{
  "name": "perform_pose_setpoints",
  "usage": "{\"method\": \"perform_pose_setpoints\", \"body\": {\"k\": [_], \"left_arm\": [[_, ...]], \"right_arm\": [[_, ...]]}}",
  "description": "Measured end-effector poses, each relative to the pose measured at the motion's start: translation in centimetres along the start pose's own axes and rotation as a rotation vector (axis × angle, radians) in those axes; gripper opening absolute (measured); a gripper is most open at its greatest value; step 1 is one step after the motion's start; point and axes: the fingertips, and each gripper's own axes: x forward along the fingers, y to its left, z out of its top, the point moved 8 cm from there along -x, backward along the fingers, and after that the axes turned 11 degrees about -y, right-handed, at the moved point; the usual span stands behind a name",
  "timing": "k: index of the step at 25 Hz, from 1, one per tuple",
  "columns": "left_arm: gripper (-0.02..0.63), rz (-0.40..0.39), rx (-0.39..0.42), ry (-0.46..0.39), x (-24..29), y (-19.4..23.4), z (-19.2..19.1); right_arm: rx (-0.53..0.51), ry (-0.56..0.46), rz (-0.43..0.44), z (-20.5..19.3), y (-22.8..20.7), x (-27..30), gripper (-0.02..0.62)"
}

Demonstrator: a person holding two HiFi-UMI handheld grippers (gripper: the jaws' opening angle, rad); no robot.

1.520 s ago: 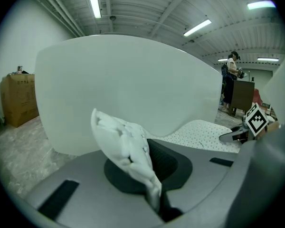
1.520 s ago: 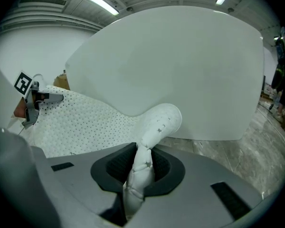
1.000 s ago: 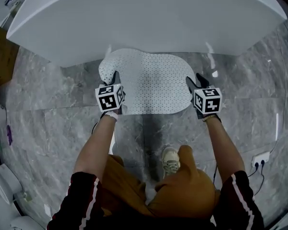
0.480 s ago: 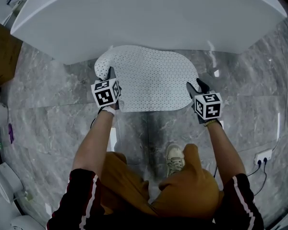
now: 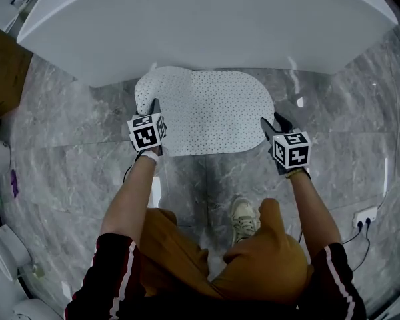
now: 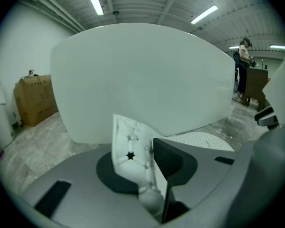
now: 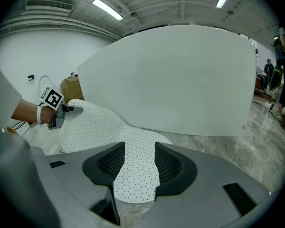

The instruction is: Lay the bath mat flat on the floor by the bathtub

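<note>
Bathtub (image 5: 207, 25) fills 12 o'clock, with grey marble floor (image 5: 73, 159) around it. The bath mat (image 5: 213, 119) is on the floor right against the tub side, long axis 9–3, parallel to the tub.

From my grippers the mat runs off toward 12. Right end looks flat. Left end is curled up at about 10 o'clock, so my guess is the next move turns on that corner: push it out toward 9 and down.

Left gripper (image 5: 155, 107): on the mat's 8 o'clock corner, jaws pinched on a stood-up fold, suction-cup underside (image 6: 129, 155) facing its camera. This hand is the one on the lifted part.

Right gripper (image 5: 272, 122): at the 3–4 o'clock edge, jaws slightly apart, a tongue of mat fills the gap and touches both pads. I read it as held.

Hard to see:
- The mat's far edge is under the tub overhang.
- How far under it goes, I can't tell.
- How firm the right grip is isn't clear either.
</note>
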Motion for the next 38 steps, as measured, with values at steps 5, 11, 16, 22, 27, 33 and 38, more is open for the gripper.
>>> {"method": "perform_pose_setpoints", "body": {"k": [5,11,16,22,27,33,38], "left_arm": [[0.115,0.063,0.038,-0.03,-0.7,3.1,1.0],[0.115,0.061,0.031,-0.052,-1.8,4.1,1.7],[0.115,0.058,0.02,-0.062,-3.0,4.4,1.4],[0.114,0.043,0.021,-0.085,-4.6,5.1,2.4],[0.106,0.003,0.012,-0.133,-7.0,5.7,5.0],[0.104,-0.111,-0.047,-0.207,-10.2,6.3,9.1],[0.104,-0.173,-0.057,-0.239,-13.3,6.1,12.5]], "right_arm": [[0.002,0.009,0.004,-0.4,0.3,0.1,0.218],[-0.008,-0.004,0.028,0.2,2.0,0.7,0.218],[-0.018,-0.013,0.027,0.6,2.8,0.3,0.218],[-0.035,-0.008,0.01,1.5,3.0,-0.8,0.218],[-0.056,0.009,-0.013,3.1,3.3,-2.8,0.218],[-0.044,-0.06,-0.065,8.6,3.2,-5.9,0.218],[-0.06,-0.117,-0.09,13.4,4.1,-9.2,0.218]]}}
